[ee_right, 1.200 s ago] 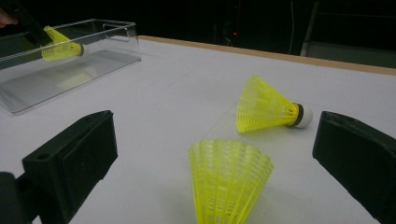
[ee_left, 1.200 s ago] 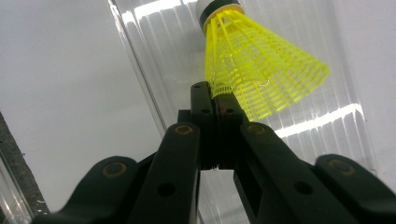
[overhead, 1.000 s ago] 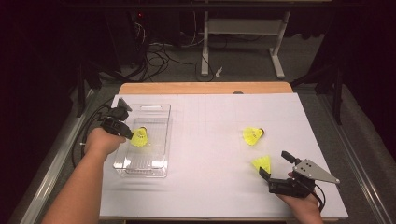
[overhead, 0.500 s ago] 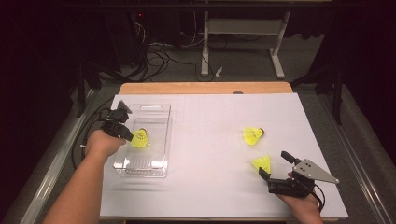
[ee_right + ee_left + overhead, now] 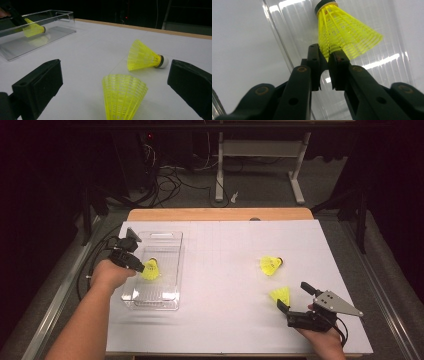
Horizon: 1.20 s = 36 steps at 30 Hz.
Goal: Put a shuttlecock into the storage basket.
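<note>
Yellow plastic shuttlecock (image 5: 344,37) inside clear plastic rectangular bin (image 5: 167,297) at tabletop (image 5: 225,285) left, skirt edge between jaws of left hand-held gripper (image 5: 324,53). Jaws just been opening; narrow gap now, grip easing, pads barely off skirt. Judged: release into bin under way. Right hand-held gripper (image 5: 113,82) wide open, straddling second yellow shuttlecock (image 5: 123,96) standing cork-down, not yet gripping. Third yellow shuttlecock (image 5: 145,57) lies on side just beyond. Two left to bin.

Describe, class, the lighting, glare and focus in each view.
High view: bright white table, dark surroundings, all fairly sharp. Left gripper view: glare streaks on the clear box, the shuttlecock sharp. Right gripper view: the near shuttlecock and jaws slightly soft, background black.
</note>
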Motion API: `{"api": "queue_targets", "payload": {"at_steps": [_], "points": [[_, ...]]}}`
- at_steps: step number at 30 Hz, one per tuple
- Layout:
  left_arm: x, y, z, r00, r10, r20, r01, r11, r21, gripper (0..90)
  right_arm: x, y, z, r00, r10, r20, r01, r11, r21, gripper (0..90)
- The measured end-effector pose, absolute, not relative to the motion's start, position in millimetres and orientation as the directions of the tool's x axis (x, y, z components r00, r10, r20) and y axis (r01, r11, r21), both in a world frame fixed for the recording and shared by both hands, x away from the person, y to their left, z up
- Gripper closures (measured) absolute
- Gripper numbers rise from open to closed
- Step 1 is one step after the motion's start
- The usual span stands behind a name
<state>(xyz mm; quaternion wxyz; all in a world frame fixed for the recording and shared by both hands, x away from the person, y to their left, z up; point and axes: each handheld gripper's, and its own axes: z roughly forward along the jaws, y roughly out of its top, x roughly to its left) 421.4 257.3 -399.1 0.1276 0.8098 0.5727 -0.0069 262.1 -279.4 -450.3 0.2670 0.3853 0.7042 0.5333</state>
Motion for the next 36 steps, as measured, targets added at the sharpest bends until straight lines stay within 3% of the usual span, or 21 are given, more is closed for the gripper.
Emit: {"api": "queue_targets", "payload": {"at_steps": [14, 36], "points": [[418.9, 245.9, -396.7, 0.389, 0.904, -0.175, 0.917, -0.362, 0.167, 50.4, 262.0, -279.4, -450.0, -0.561, 0.827, 0.035, 0.255, 0.132, 0.958, 0.6], [399.6, 240.6, -370.6, 0.432, 0.886, -0.168, 0.899, -0.407, 0.164, 34.7, 261.2, -278.7, -448.8, -0.560, 0.828, 0.032, 0.252, 0.134, 0.958, 0.6]]}}
